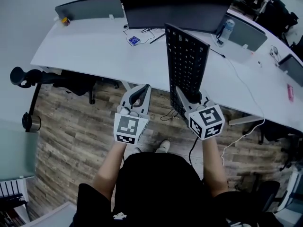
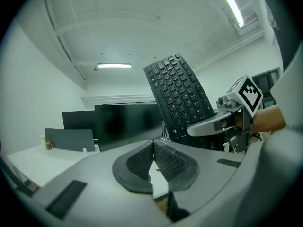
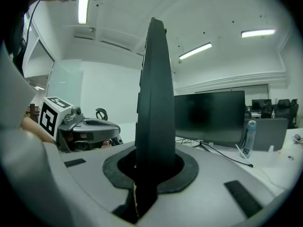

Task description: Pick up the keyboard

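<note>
A black keyboard point(image 1: 187, 65) is lifted off the white desk point(image 1: 94, 48) and stands nearly upright, its keys facing left. My right gripper point(image 1: 187, 98) is shut on its lower end; in the right gripper view the keyboard point(image 3: 152, 103) rises edge-on from between the pads. My left gripper point(image 1: 141, 94) hangs beside it on the left, shut with nothing between its pads point(image 2: 154, 162). From the left gripper view the keyboard point(image 2: 180, 96) shows its key face, with the right gripper point(image 2: 215, 125) clamped on it.
A dark monitor point(image 1: 177, 6) stands at the back of the desk, with a water bottle point(image 1: 226, 31) to its right and a small blue object point(image 1: 134, 40) near its foot. An office chair point(image 1: 52, 79) sits under the desk's left. A white cable point(image 1: 246, 103) trails off the desk's front edge.
</note>
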Demonstrator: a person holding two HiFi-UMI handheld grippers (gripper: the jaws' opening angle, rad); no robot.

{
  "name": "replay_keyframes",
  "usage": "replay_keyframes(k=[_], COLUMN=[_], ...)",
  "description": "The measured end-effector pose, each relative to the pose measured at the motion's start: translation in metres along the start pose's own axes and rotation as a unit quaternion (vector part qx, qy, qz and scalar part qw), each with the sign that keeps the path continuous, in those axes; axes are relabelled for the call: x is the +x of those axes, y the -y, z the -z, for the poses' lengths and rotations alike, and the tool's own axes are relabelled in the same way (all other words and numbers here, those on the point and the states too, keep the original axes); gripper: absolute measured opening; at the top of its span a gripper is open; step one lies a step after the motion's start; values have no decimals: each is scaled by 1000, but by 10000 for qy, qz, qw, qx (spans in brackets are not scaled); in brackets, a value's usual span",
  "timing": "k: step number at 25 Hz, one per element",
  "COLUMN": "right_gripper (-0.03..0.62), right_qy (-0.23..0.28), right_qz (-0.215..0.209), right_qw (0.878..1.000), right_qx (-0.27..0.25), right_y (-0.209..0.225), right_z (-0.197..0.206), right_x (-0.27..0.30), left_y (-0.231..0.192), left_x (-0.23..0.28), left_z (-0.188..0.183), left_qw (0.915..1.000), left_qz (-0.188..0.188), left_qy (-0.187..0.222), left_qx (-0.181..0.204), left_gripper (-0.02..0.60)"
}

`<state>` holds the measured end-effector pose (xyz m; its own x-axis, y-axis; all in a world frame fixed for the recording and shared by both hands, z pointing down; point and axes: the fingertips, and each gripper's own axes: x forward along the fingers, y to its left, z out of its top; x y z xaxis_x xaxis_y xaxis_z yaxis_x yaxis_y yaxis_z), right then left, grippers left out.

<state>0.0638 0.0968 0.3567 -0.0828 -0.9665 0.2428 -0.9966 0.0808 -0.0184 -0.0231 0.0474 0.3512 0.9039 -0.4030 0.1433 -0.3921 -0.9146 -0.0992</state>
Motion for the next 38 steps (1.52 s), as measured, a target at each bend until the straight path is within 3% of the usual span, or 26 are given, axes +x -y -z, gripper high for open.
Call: replay_keyframes(k=[38], right_gripper=[67], right_qy=[194], right_qz=[746], right_qw=[9969], right_qx=[-135], right_y=[-140], right_z=[-28], right_x=[-13], left_y=[-49], left_x=[-114], left_z=[-5], left_qw=[9965], left_qz=[706], left_qy=[435], left_qx=[44], left_gripper=[8])
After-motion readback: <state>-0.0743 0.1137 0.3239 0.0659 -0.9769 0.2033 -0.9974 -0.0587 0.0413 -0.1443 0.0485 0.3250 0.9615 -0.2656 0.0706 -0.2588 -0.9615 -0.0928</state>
